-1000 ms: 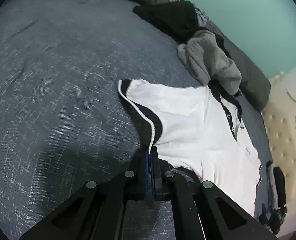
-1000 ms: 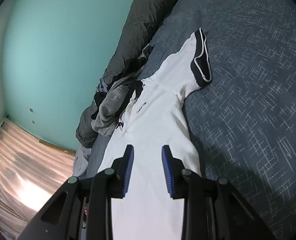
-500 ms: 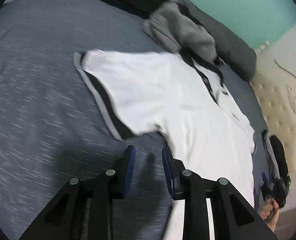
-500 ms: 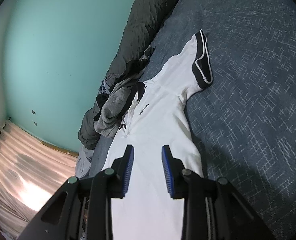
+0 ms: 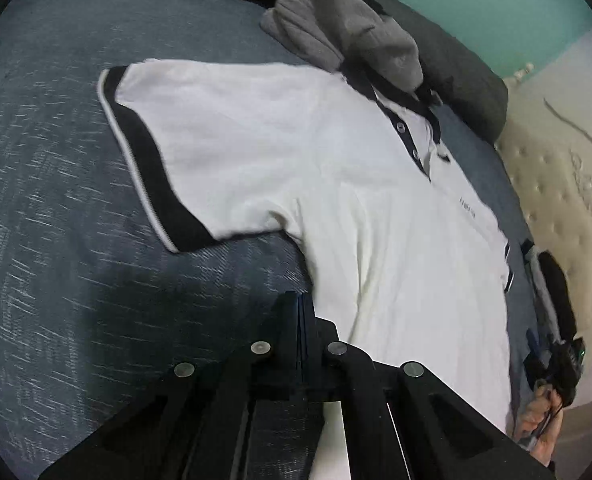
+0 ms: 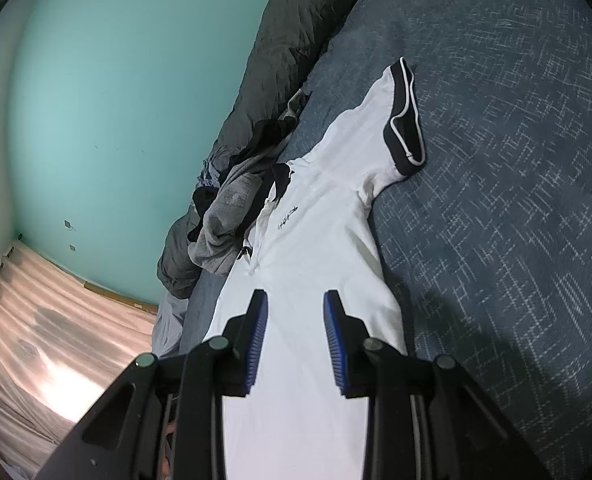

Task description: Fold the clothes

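Left gripper [image 5: 302,304] had jaws fully closed at 6 o'clock, tips at the side seam edge of the white polo shirt [image 5: 336,184]; grip on fabric unclear. Shirt lay flat on blue bedspread [image 5: 55,208], black-cuffed sleeve [image 5: 151,172] toward 9 o'clock, grey garment [image 5: 348,36] at 12, person's hand [image 5: 544,420] at 4.

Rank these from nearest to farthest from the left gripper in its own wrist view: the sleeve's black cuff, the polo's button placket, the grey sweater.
1. Black cuff, left of the left gripper, on the blue bedspread.
2. Button placket, up and right, at the polo's collar.
3. Grey sweater, farthest, heaped beyond the collar.
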`<state>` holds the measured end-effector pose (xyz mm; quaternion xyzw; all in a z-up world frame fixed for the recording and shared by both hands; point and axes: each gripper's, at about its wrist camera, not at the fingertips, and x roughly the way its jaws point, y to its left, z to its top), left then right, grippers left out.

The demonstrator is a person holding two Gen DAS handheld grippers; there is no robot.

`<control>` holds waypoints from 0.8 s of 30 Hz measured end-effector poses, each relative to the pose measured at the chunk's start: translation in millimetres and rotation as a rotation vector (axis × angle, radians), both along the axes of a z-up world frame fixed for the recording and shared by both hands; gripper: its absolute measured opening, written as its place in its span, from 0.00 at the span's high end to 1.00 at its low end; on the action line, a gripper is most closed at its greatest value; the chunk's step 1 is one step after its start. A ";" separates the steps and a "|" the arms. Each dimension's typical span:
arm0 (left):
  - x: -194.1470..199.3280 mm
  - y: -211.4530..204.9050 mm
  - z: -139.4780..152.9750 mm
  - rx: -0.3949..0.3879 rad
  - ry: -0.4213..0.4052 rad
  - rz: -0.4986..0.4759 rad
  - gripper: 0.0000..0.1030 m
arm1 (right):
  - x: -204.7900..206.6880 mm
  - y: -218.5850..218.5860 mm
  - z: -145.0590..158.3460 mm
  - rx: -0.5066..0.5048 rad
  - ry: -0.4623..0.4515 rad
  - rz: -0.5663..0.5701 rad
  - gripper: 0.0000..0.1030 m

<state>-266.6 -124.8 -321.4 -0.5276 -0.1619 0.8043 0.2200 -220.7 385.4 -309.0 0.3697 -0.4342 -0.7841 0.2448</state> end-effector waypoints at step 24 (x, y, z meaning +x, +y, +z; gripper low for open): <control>-0.4 3.7 -1.5 0.060 -0.005 -0.012 0.99 | -0.5 0.5 -5.2 -0.002 -0.018 -0.004 0.72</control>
